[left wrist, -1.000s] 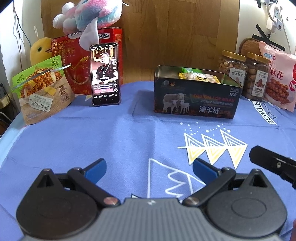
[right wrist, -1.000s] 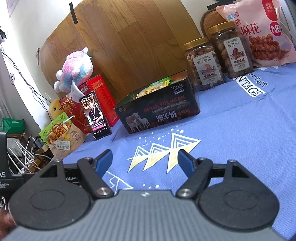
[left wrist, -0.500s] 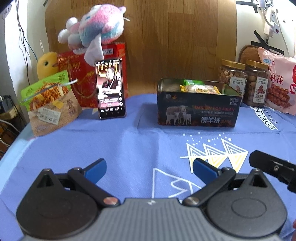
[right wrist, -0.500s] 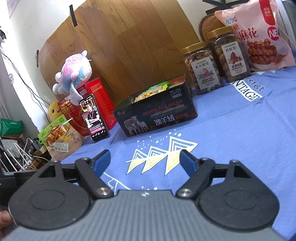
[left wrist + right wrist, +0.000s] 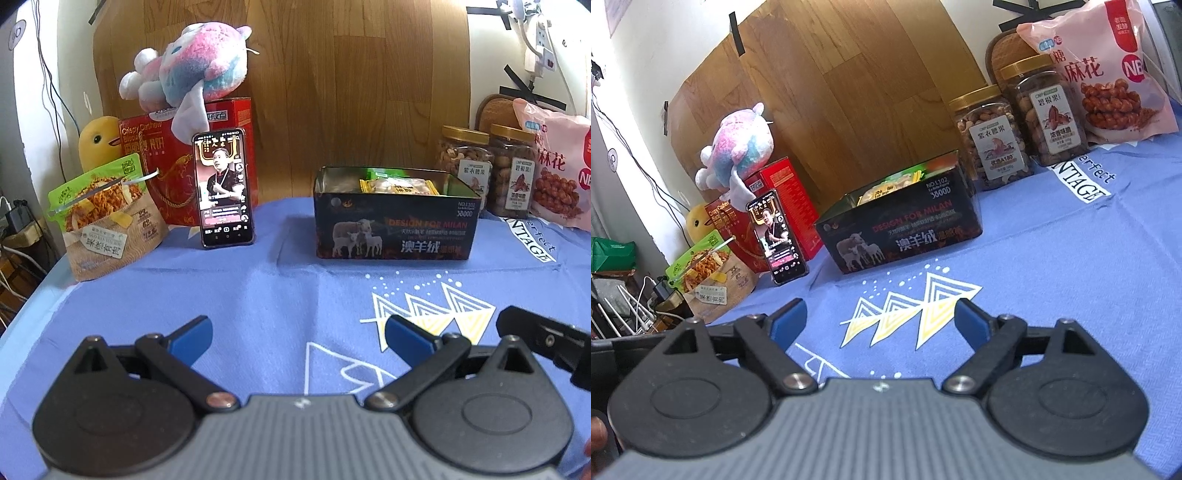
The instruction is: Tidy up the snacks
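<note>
Snacks (image 5: 399, 185) boxed; both grippers wide, empty

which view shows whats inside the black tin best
The left wrist view: it faces the black tin squarely, so the yellow snack packets show over the rim. The right wrist view sees the tin cornerwise, its contents only a blurred sliver.

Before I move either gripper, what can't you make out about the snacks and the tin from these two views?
- Dark open-topped metal tin: its front wall hides most of the contents in both views; only the tops of yellow packets show.
- Pink twisted-snack bag: cut off by the right edge of the left wrist view.
- Two gold-lidded clear nut jars: small label print unreadable.
- Red biscuit box: partly covered by the standing phone and the pastel plush toy.
</note>
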Available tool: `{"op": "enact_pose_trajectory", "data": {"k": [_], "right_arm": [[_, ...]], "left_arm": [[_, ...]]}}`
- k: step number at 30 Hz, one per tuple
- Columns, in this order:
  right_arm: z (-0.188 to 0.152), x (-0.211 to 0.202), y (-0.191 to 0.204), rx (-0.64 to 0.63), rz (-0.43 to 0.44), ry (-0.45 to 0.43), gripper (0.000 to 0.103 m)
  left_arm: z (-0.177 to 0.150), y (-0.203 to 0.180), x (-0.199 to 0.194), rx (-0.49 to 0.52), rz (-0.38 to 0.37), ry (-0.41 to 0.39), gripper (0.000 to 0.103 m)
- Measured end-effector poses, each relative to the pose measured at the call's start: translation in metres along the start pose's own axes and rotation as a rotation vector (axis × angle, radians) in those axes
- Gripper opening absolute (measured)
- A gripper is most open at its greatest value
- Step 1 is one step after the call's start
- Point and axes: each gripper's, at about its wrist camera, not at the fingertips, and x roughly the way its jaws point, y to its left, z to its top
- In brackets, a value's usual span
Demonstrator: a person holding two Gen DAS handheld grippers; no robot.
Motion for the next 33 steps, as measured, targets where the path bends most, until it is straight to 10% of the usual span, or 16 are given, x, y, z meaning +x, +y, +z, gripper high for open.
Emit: {"op": "enact_pose_trajectory", "data": {"k": [33], "right_arm": [[0.0005,-0.0014,-0.0025,0.007,0.001,-0.005,0.089]], "left_arm": [[-0.0005,-0.0029,-0.0039,0.044,0.084,-0.078,0.103]]}}
